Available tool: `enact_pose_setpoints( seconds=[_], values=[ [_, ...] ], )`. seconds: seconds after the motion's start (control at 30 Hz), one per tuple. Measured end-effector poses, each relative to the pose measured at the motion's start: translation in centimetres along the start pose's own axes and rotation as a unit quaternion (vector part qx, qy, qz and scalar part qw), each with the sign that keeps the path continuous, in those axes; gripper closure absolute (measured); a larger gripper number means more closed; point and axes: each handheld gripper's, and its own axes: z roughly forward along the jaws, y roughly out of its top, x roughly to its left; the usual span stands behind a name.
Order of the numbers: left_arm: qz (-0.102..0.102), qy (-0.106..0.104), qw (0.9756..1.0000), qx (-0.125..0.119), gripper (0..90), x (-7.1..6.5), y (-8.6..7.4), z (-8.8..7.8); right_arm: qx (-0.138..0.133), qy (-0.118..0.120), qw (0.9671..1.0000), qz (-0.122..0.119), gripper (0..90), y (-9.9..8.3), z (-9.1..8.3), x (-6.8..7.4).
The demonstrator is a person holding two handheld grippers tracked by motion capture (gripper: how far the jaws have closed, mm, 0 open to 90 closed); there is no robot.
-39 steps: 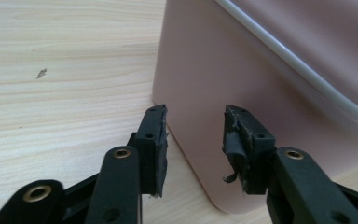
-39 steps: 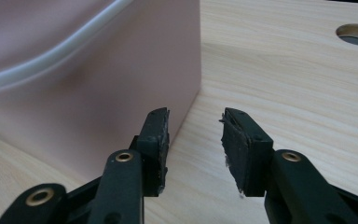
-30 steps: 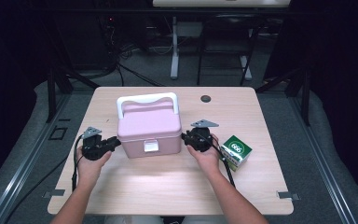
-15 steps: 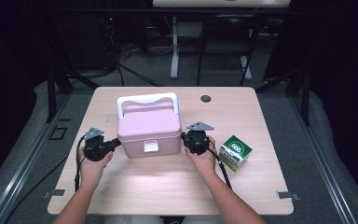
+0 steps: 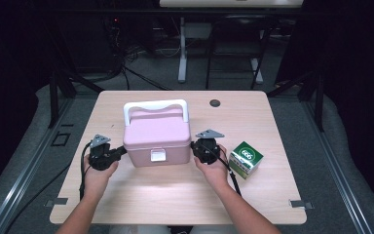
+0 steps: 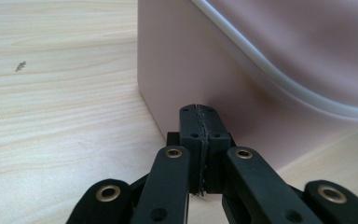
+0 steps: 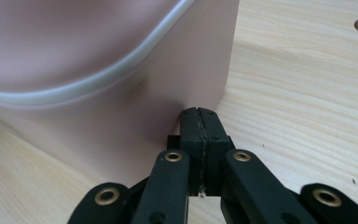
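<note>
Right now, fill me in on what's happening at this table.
A person sits at a wooden table with a two-jaw gripper in each hand. The left gripper and the right gripper are both shut with nothing between their jaws, and their closed tips are set against opposite ends of a pink box with a white handle, low down near its base. The box's lid is closed. A small green carton sits beside the right hand.

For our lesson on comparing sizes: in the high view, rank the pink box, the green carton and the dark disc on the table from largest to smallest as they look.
1. pink box
2. green carton
3. dark disc, though it lies farther from the camera.
</note>
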Motion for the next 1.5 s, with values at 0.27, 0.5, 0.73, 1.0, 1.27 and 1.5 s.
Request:
enact_pose_setpoints(
  seconds=[0.27,0.5,0.73,1.0,1.27,1.5],
  values=[
    [0.006,-0.017,0.9998,0.010,89.8,-1.1,-0.3,-0.3,0.005,-0.009,0.9999,-0.004,90.0,-0.8,-1.4,0.0],
    [0.021,-0.033,0.9991,0.018,89.8,-2.7,-1.0,-1.0,0.012,-0.016,0.9998,-0.008,90.0,-2.0,-3.5,-0.1],
    [0.033,-0.044,0.9982,0.024,89.8,-4.0,-1.7,-1.8,0.011,-0.014,0.9998,-0.006,90.0,-3.4,-5.4,0.1],
    [0.054,-0.052,0.9967,0.032,89.8,-5.5,-2.6,-2.9,0.014,-0.007,0.9999,-0.005,90.0,-5.0,-7.9,0.5],
    [0.063,-0.062,0.9955,0.036,89.8,-6.3,-3.2,-3.6,0.016,0.000,0.9998,-0.010,90.0,-6.2,-9.7,0.7],
    [0.070,-0.071,0.9941,0.042,89.8,-7.0,-3.5,-4.1,0.020,-0.001,0.9997,-0.013,90.0,-6.9,-10.8,0.9]
  ],
)
